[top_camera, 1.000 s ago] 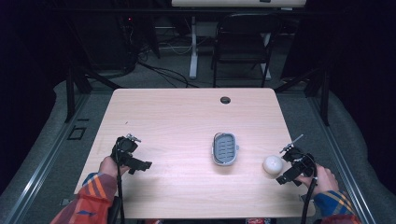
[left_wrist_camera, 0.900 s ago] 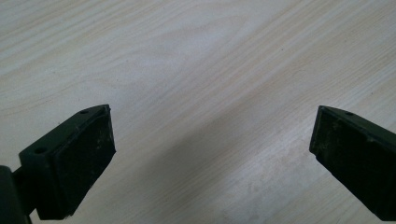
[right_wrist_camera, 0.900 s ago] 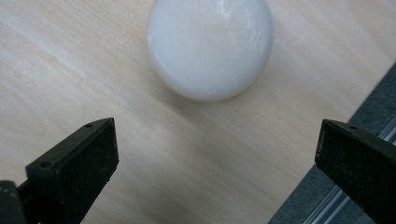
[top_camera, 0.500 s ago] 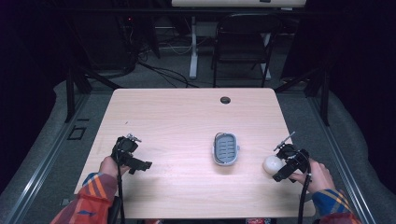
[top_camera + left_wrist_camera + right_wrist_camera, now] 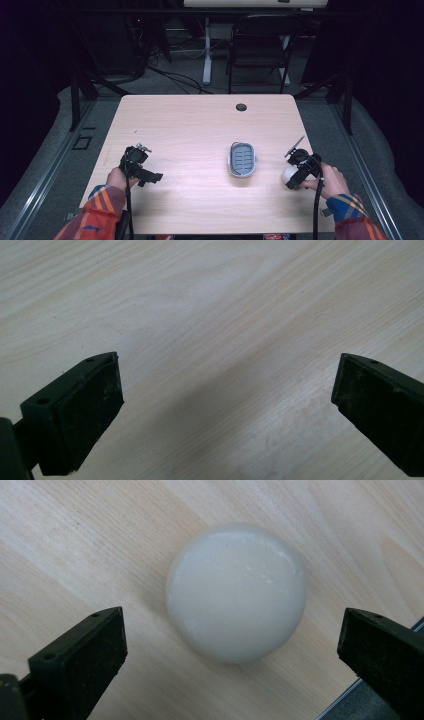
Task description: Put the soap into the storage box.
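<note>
L tongs (image 5: pixel 146 174): jaws wide apart, nothing between them. L gripper view shows just bare wood grain under the gap. They sit low over the worktop (image 5: pixel 200 130) at its front-left, held by the person's left hand (image 5: pixel 119 177), striped sleeve (image 5: pixel 95 212) coming in from the bottom edge; cable drops down off the front.

Mid worktop, a bit right of centre: small grey oval soap dish (image 5: pixel 242 159) w/ slotted insert, flat on the wood, nothing in it. Well apart from both tongs. Round cable hole (image 5: pixel 241 107) near the far edge.

R tongs (image 5: pixel 295 176): jaws spread wide too, no grip on anything. In the R gripper view the round white soap bar (image 5: pixel 237 591) lies on the wood between the two jaws, nearer the right one, gaps on both sides so no contact. Slightly domed, pale, matte. In the high view the bar (image 5: pixel 288 173) sits near the worktop's front-right edge, right of the dish and apart from it, partly covered by the tongs. Right hand (image 5: pixel 330 180) holds the tool from the right side.

Behind the worktop: folding chair (image 5: pixel 257 47), dark floor w/ cables.
</note>
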